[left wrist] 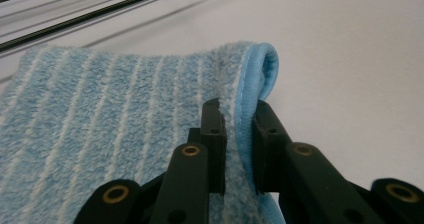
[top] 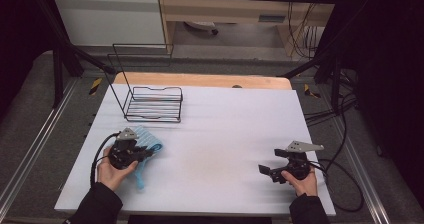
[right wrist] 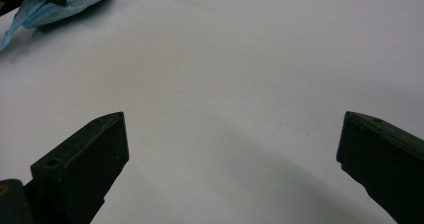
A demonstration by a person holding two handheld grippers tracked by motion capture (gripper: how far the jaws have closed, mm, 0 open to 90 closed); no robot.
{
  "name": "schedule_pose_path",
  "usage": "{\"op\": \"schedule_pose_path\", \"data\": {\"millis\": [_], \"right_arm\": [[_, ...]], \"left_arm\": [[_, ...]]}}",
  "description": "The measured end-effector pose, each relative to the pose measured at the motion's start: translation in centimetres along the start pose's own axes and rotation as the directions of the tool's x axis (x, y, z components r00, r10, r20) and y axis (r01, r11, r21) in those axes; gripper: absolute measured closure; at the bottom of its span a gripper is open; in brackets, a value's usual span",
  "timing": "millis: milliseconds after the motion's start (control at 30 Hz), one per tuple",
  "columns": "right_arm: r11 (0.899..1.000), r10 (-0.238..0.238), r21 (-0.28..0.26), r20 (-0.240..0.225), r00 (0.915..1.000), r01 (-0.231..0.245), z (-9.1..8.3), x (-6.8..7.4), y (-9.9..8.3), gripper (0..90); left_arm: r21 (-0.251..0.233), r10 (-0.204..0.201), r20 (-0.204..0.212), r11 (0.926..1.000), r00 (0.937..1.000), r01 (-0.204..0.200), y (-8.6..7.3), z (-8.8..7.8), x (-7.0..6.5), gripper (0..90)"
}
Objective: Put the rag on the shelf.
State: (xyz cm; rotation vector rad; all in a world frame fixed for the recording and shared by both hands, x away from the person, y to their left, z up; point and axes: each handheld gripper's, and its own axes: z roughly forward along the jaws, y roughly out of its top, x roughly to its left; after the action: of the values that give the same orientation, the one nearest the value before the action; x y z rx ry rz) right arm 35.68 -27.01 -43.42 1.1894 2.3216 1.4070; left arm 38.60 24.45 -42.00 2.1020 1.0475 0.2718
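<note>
While the person's left hand rests near the table's (top: 210,149) left front corner, the left gripper (left wrist: 239,119) has its jaws pinched narrow on the folded edge of a blue striped towel (left wrist: 110,119), which lies flat on the white surface there. Toward the back left edge stands a black wire rack (top: 152,104). Near the front right corner, the right gripper (right wrist: 232,149) hovers with jaws spread wide, nothing between them.

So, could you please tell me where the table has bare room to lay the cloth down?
The widest free patch lies mid-table, between the blue cloth in the left gripper and the open right gripper. The far right, beside the wire rack, is also bare. The near-left corner is crowded.
</note>
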Motion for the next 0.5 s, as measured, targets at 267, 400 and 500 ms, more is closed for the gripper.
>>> {"op": "schedule_pose_path", "data": {"millis": [267, 400, 500], "right_arm": [[1.0, 0.002, 0.004, 0.0, 1.0, -0.002, 0.0, 0.0, 0.0, 0.8], [1.0, 0.001, 0.005, 0.0, 1.0, -0.001, 0.1, 0.0, 0.0, 0.8], [1.0, 0.002, 0.005, 0.001, 1.0, -0.002, 0.1, 0.0, 0.0, 0.8]], "left_arm": [[-0.01, 0.034, 0.069, 0.9994, 0.997, -0.033, 0.5, 1.1, -2.8, 78.5], [-0.008, 0.064, 0.104, 0.998, 0.9925, -0.063, 0.7, 1.6, -4.3, 78.6], [-0.01, 0.082, 0.128, 0.9967, 0.9884, -0.081, 0.8, 2.0, -5.4, 78.5]]}}
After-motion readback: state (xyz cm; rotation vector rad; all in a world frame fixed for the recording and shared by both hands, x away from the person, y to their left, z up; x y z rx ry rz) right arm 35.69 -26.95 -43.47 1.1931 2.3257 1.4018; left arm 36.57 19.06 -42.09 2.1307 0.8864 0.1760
